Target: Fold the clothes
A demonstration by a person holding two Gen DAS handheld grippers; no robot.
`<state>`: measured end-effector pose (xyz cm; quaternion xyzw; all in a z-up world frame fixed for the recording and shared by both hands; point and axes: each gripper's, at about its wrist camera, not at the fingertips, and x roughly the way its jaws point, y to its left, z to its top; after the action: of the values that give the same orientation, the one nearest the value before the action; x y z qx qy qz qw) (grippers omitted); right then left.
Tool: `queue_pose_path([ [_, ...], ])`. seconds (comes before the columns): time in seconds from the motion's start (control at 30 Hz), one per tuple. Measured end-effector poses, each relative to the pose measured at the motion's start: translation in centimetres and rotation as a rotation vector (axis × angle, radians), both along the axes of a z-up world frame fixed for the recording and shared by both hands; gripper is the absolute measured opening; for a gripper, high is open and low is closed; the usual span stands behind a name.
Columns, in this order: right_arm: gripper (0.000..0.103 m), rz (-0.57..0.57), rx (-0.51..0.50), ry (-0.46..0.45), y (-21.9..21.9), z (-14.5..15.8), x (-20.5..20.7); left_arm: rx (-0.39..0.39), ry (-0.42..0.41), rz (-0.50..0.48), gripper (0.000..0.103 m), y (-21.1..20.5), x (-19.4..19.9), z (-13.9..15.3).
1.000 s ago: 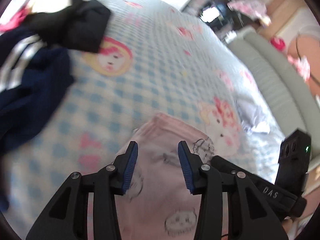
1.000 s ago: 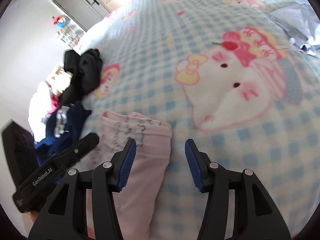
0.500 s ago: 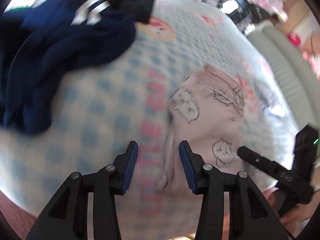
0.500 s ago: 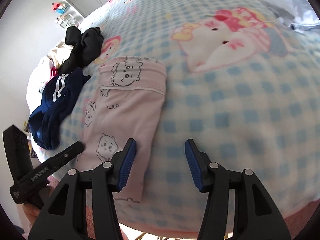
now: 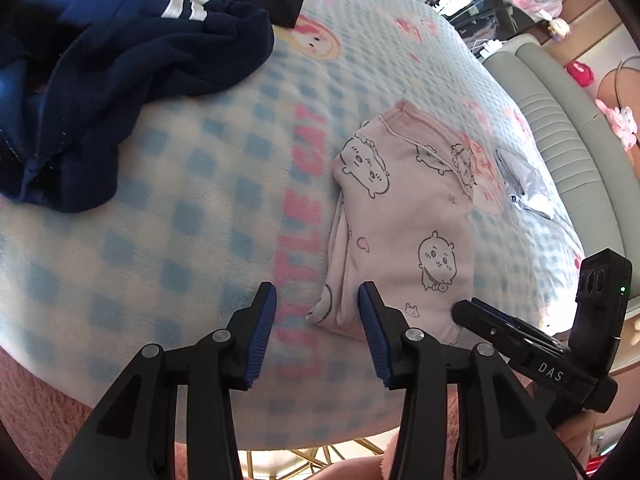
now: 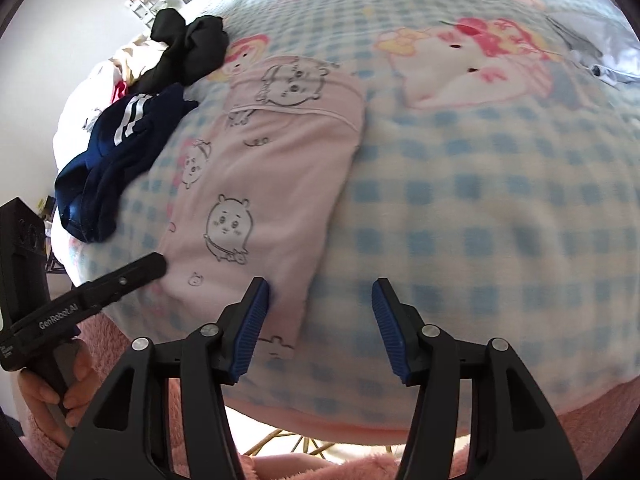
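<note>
Two tongs hover with jaws apart at the near end of the folded pink pants (image 5: 404,220) on the checked blanket (image 5: 180,200): left gripper (image 5: 316,300) astride their left edge, right gripper (image 6: 320,292), just widened, over their right edge. Only the left view shows the grey sofa (image 5: 560,120); only the right view shows the hand (image 6: 60,392).

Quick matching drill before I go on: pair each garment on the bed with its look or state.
Things:
1. pink garment
2. navy garment
3. black garment

Descriptions:
A. crumpled, white stripes
B. bunched, plain dark, farthest from the jaws
C. folded flat, cartoon animal prints

Pairs: 1-C, 2-A, 3-B
</note>
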<state>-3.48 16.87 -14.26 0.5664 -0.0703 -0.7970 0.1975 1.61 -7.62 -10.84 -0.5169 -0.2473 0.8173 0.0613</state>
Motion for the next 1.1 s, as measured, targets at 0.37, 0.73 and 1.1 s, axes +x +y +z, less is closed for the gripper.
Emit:
queue_pose_path([
  [0.37,0.055,0.153,0.01,-0.056,-1.5,-1.2,2.2,0.038,0.021,-0.038,0.042,1.0,-0.1,0.0],
  [0.73,0.055,0.1,0.033,0.005,-1.0,-0.6,2.5,0.032,0.171,-0.023,0.042,1.8,1.2,2.4],
  [1.1,0.054,0.007,0.08,-0.022,0.7,-1.8,3.0,-0.216,0.056,-0.12,0.043,5.3,0.1,0.0],
])
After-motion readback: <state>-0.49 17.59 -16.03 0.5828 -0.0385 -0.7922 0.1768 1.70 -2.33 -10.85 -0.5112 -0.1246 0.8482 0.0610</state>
